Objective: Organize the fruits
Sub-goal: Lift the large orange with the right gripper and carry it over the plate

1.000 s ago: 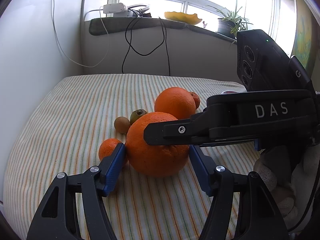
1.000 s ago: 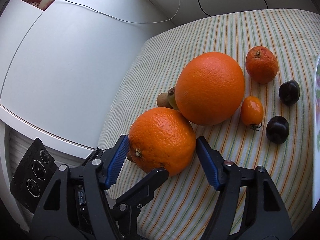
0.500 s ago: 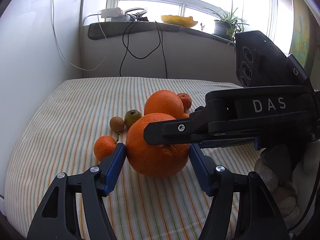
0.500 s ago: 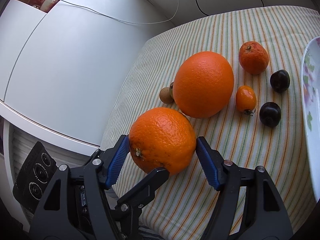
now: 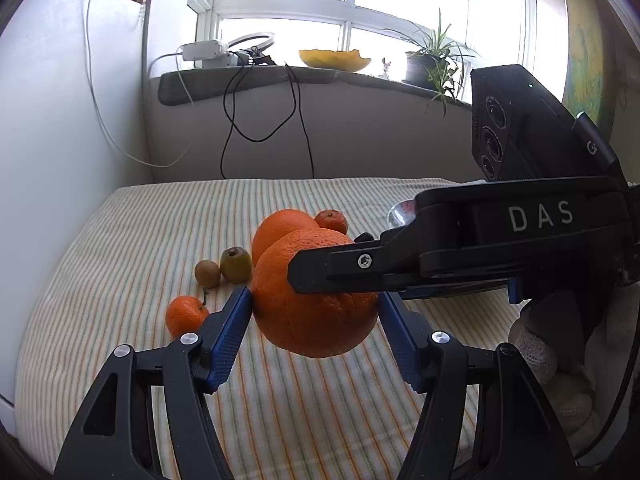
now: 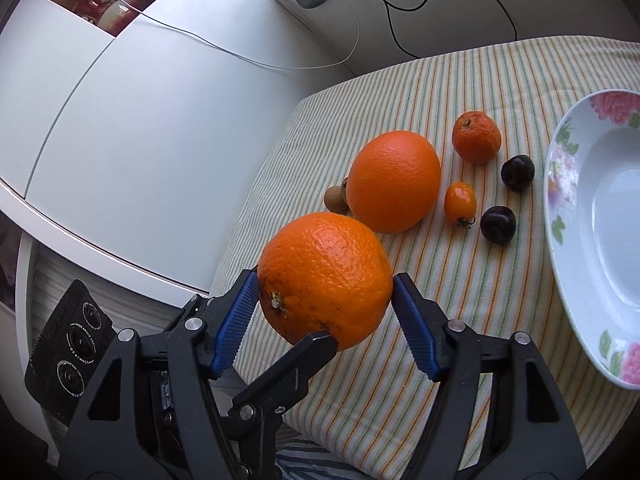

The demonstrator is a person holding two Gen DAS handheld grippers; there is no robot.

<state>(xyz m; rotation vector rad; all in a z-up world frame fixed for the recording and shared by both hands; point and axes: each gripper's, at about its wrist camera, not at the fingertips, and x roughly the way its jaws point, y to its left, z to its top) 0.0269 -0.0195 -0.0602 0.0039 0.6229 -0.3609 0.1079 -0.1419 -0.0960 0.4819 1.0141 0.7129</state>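
Large orange pinched jointly between left gripper and right gripper, airborne; risks slipping if either diverges, rolling toward plate at 3 o'clock.

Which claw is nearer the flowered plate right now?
Right. The plate lies just beside the right claw; the left claw grips the same orange from the side away from the plate.

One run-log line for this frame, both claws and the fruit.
left claw: shut on large orange | right claw: shut on same orange | orange: clear of striped cloth | plate: empty
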